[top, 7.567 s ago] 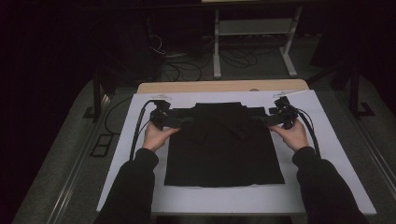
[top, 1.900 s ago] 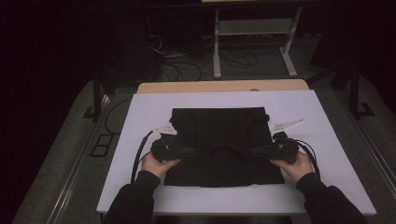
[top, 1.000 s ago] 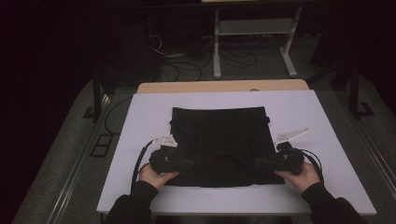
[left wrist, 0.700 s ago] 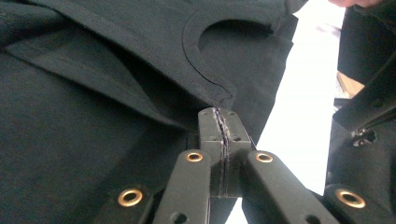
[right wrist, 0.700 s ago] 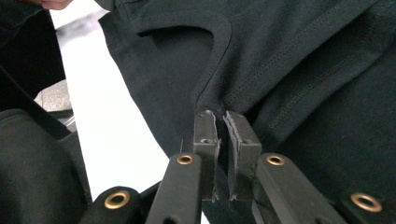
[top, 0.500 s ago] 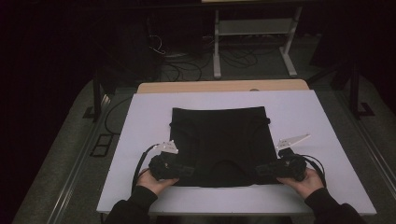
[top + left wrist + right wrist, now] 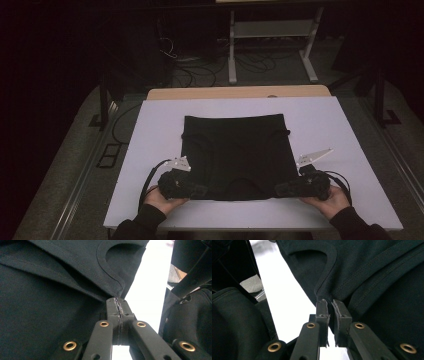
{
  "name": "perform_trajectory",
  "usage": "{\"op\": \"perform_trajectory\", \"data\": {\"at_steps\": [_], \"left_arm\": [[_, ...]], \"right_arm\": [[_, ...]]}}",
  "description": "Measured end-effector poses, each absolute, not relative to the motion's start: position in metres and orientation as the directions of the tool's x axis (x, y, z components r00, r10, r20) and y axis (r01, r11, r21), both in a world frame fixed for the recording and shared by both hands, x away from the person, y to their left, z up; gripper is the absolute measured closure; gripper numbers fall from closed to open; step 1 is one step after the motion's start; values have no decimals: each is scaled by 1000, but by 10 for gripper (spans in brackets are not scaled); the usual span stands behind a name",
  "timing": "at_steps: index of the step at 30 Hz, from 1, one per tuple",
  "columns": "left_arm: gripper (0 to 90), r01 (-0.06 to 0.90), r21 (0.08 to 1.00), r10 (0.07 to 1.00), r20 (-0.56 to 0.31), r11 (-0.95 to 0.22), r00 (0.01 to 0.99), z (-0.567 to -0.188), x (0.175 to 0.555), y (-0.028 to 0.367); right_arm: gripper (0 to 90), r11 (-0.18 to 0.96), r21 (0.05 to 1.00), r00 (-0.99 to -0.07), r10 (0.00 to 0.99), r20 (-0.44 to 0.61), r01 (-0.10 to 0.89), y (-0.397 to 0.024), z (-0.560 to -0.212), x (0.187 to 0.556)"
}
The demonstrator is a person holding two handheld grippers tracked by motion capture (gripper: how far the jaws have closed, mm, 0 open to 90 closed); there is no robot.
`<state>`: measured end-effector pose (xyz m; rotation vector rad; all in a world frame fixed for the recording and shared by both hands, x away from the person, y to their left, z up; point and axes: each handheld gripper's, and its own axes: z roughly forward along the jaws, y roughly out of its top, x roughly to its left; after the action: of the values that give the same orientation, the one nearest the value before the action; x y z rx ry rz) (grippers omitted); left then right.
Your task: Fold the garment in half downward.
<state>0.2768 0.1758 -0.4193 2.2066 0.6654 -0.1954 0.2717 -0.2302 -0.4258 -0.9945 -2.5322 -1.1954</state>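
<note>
A black T-shirt (image 7: pixel 235 150) lies folded over on the white tabletop (image 7: pixel 150 125), its neckline (image 7: pixel 242 181) at the near edge. My left gripper (image 7: pixel 202 190) grips the near left corner of the shirt, my right gripper (image 7: pixel 279 190) the near right one. In the left gripper view the jaws (image 7: pixel 117 300) are pressed together on the shirt's fabric (image 7: pixel 50 302) beside the collar band (image 7: pixel 110 277). In the right gripper view the jaws (image 7: pixel 329 302) pinch the shirt (image 7: pixel 387 277) where the collar (image 7: pixel 329 270) meets the shoulder seam.
A strip of wooden table (image 7: pixel 240 92) shows beyond the white top. Past it, on the dark floor, are cables (image 7: pixel 200 70) and a metal stand (image 7: pixel 270 30). Bare white surface flanks the shirt on both sides. The person's dark sleeves (image 7: pixel 145 225) come in over the table's near edge.
Both grippers have drawn the shirt's collar end from the far side over to the near edge, folding it over itself. In the last second they came slightly nearer.
</note>
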Motion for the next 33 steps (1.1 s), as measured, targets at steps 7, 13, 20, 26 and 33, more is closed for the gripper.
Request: {"op": "perform_trajectory", "data": {"at_steps": [7,13,20,26,33], "left_arm": [[884,523,647,394,-349,-554,850,-421,274,178],[885,521,637,388,-350,-569,852,-422,271,180],[885,520,623,380,-357,-584,854,-423,266,180],[886,519,598,365,-368,-611,855,-426,264,178],[885,518,590,360,-374,-619,855,-427,264,178]], "right_arm": [[821,465,615,-764,490,420,637,-230,-426,268],[821,487,600,-769,476,426,634,-227,-427,266],[821,507,589,-775,461,432,630,-225,-428,263],[819,520,573,-773,457,439,633,-224,-430,261],[792,516,561,-761,464,453,648,-224,-430,262]]}}
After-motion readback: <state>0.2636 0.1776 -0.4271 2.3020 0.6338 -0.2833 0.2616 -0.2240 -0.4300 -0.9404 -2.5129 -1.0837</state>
